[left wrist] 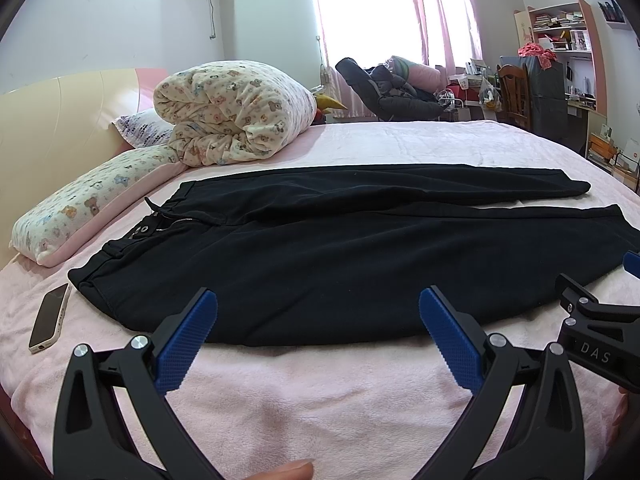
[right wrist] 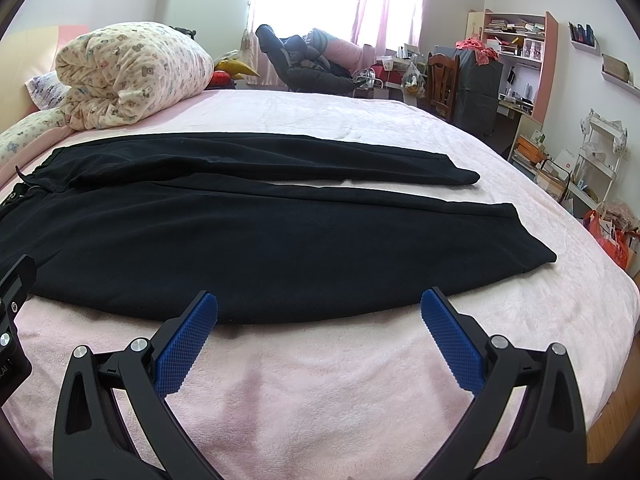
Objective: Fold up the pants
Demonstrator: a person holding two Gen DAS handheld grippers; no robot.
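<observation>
Black pants (left wrist: 320,248) lie flat and spread on the pink bed (left wrist: 320,396), waistband to the left, both legs running right with a narrow gap between them. They also show in the right wrist view (right wrist: 240,240). My left gripper (left wrist: 318,312) is open and empty, its blue pads at the near edge of the pants by the hip. My right gripper (right wrist: 319,312) is open and empty at the near edge of the nearer leg. The right gripper's body shows at the right edge of the left wrist view (left wrist: 600,320).
A phone (left wrist: 50,318) lies on the bed left of the waistband. A rolled floral quilt (left wrist: 236,116) and pillows (left wrist: 80,208) sit at the head end. A chair with clothes (right wrist: 308,64), a desk and shelves (right wrist: 516,52) stand beyond the bed.
</observation>
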